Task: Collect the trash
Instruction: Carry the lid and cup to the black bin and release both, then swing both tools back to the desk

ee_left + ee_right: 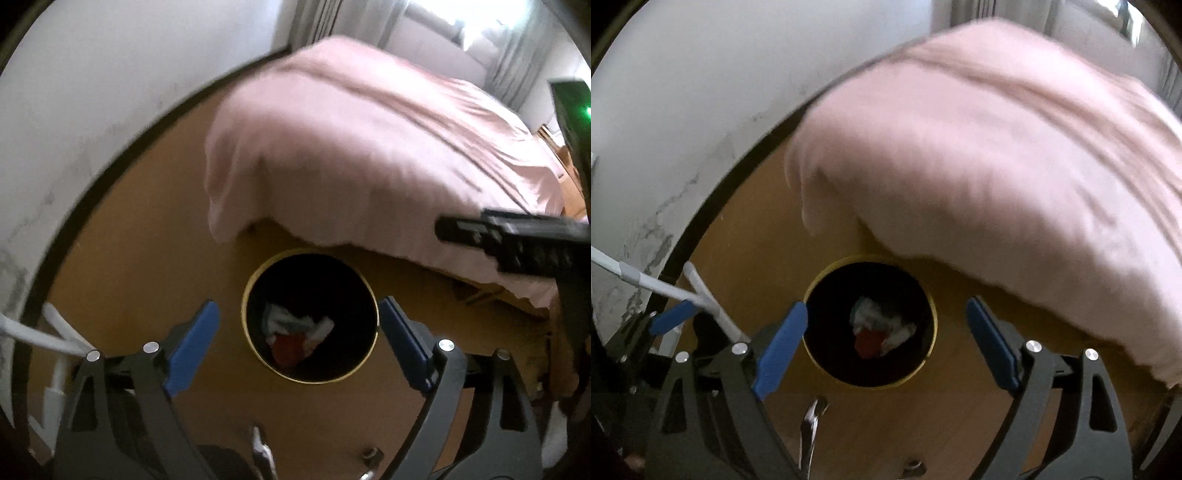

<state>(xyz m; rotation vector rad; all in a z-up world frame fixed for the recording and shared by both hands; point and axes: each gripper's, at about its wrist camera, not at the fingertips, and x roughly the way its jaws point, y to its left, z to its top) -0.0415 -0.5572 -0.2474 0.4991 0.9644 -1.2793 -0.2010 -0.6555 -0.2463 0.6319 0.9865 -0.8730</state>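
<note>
Trash (297, 334) sits at the bottom of the bin (255, 284): crumpled white/pale-blue paper or wrapper wad with a red piece under it, exact items too blurred to tell. Same wad in the right wrist view (881, 332). Bin is round, dark inside, thin yellow/gold rim (934, 321), standing on the wooden floor (140, 266), smooth tan boards.

Left gripper (297, 345): jaws spread wide, blue pads flank the bin opening from above, nothing between them, touching nothing. Right gripper (886, 345): same, wide open and empty, above the bin mouth. The left one's blue finger (670, 316) shows at the left edge of the right wrist view; the right one's dark body (517, 243) cuts in from the right edge of the left wrist view.

Just behind the bin: bed with a soft wrinkled pink blanket (369, 155) overhanging the edge, hem near the bin's far rim. White wall (110, 92) with grey scuffs, dark baseboard. White tube frame (665, 291) by the wall, left side. Curtains (517, 51) and bright window at the back.
</note>
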